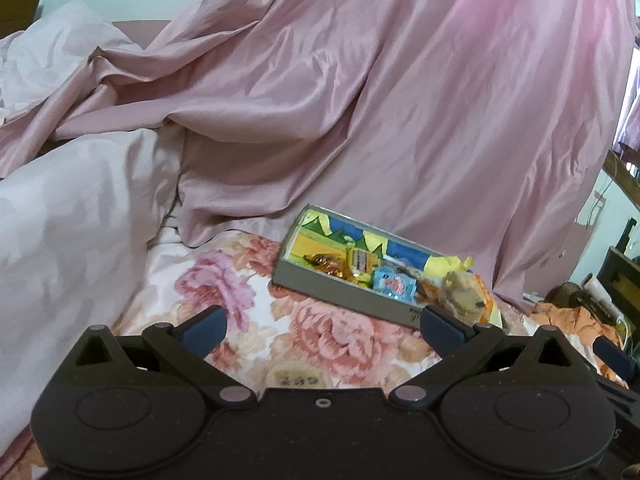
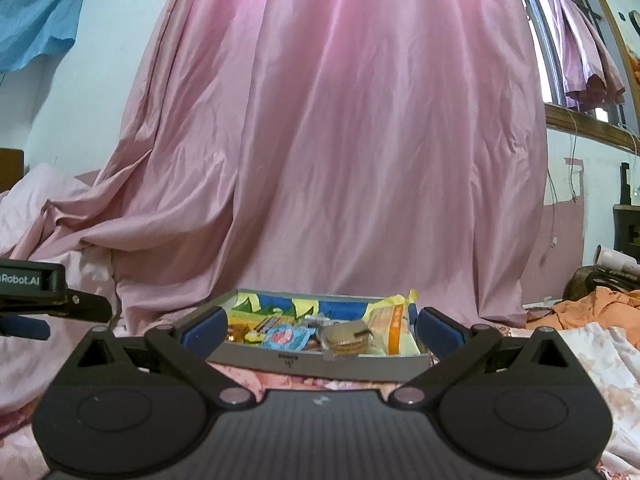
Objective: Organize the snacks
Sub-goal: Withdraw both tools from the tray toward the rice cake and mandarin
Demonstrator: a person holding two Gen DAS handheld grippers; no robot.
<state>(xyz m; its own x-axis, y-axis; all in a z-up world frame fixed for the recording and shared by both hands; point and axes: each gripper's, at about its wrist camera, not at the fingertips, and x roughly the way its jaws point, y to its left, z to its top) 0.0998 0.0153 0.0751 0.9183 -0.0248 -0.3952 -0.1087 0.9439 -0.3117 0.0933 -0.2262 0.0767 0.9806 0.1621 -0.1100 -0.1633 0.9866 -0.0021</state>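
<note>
A grey box point(image 1: 340, 292) with a colourful lining lies on the floral bedspread point(image 1: 248, 312) and holds several wrapped snacks: a gold-wrapped candy point(image 1: 324, 263), a yellow packet point(image 1: 361, 261), a light blue packet point(image 1: 394, 283) and a clear-wrapped biscuit point(image 1: 464, 292). My left gripper point(image 1: 322, 326) is open and empty, short of the box's near left side. In the right wrist view the box point(image 2: 320, 364) sits straight ahead. My right gripper point(image 2: 320, 330) is open, its fingers either side of the box front, holding nothing. The biscuit point(image 2: 346, 340) rests at the box's front rim.
A pink curtain point(image 2: 340, 140) hangs down onto the bed right behind the box. A pale crumpled quilt point(image 1: 72, 208) lies at the left. Orange cloth point(image 2: 600, 304) and clutter lie at the right. The left gripper's body point(image 2: 36, 292) shows at the right wrist view's left edge.
</note>
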